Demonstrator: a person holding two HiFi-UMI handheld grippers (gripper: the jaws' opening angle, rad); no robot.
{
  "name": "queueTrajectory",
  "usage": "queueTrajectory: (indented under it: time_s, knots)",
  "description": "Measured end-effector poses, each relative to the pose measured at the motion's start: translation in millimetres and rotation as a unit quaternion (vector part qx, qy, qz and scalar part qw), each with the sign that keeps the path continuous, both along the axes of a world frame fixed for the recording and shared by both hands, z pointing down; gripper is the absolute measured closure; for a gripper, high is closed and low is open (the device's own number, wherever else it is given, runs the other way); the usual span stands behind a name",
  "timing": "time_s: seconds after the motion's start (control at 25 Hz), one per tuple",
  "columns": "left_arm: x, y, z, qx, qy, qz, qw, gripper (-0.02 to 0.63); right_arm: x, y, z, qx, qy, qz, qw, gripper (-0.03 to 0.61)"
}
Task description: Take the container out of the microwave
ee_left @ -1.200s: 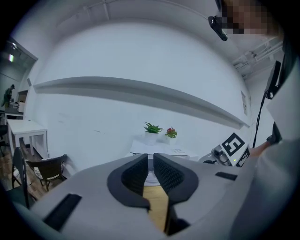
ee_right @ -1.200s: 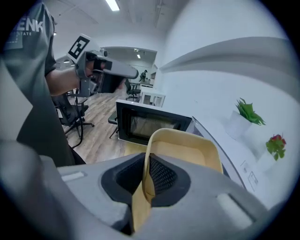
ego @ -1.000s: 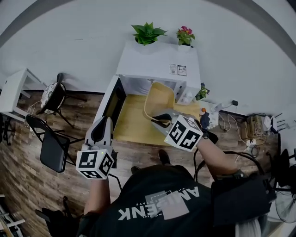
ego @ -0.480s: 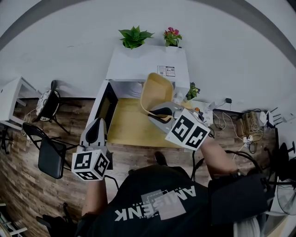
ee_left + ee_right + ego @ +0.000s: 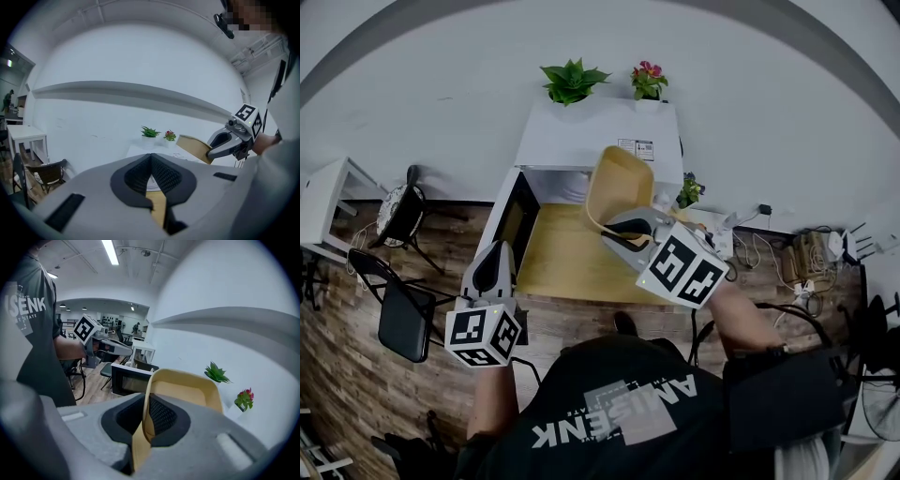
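Observation:
The tan, shallow container [image 5: 619,187] hangs tilted on edge in front of the white microwave [image 5: 600,131]. My right gripper [image 5: 623,230] is shut on its near rim. In the right gripper view the rim [image 5: 149,394] runs between the pads and the container [image 5: 187,387] rises beyond them. The microwave door [image 5: 514,217] stands open to the left. My left gripper [image 5: 500,251] is at the lower left, near that door, shut with nothing in it. In the left gripper view its jaws [image 5: 151,180] meet, with the container [image 5: 194,146] off to the right.
The microwave stands on a yellow table [image 5: 562,267]. Two potted plants [image 5: 569,80] [image 5: 648,80] sit on top of it, and a small plant [image 5: 689,192] to its right. Black chairs [image 5: 403,309] and a white side table [image 5: 323,192] are at the left. Cables [image 5: 806,253] lie at the right.
The right gripper has lifted the container higher in front of the microwave. The left gripper has stayed about where it was.

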State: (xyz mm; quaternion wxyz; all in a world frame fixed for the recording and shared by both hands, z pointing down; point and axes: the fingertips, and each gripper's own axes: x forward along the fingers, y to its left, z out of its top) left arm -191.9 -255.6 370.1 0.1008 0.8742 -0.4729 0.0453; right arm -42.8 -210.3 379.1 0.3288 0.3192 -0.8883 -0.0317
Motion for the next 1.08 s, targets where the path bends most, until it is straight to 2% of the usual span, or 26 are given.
queueTrajectory:
  time_s: [0.4,1.08]
  knots:
    - [-5.1,-0.2,-3.0,0.005,-0.003,-0.020,0.9998,0.612,0.9,-7.9,-2.1,0.007,0.002,-0.017,1.000,0.552]
    - [-3.2,-2.5,-2.4,0.002,-0.006,-0.023,0.9997,0.612,2.6,-8.7,-0.5,0.002,0.004,-0.020,1.000,0.552]
